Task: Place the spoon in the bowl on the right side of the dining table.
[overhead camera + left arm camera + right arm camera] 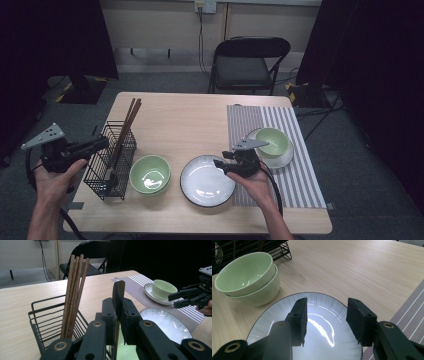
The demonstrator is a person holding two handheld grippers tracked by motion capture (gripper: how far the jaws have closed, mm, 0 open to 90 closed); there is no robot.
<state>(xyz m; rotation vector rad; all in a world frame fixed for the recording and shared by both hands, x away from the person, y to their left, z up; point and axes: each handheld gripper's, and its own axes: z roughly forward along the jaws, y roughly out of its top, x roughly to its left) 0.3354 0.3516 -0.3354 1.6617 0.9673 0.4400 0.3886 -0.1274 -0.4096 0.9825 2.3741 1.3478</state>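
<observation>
My left hand-held gripper (117, 302) is well to the left of the white plate (207, 181). It is pressed together on a thin, dark, flat utensil (118, 291) that stands upright between the jaws. I cannot tell what kind of utensil it is, since just its upper end shows above the pads. It sits beside the near rim of the black wire basket (42, 308), which stands left of the plate with a bundle of brown chopsticks (127, 125) leaning in it. Between the basket and the plate, just beside the plate's left edge, two pale green bowls (150, 174) are stacked one inside the other.

My right hand-held gripper (327, 312) hovers over the plate's right part, its jaws spread about halfway with nothing between them. Right of the plate lies a striped mat (295, 175), and on its far end a green bowl on a saucer (272, 141).

I judge the step in hand to be carrying the utensil at the basket, either lifting it clear or setting it in; the pictures do not settle which. If it is coming out, the next move needs a straight lift clear of the wires and the chopsticks, then a level carry rightward towards the plate with the pinch kept firm so the thin piece does not twist. My right side looks ready to steady or take the plate.
</observation>
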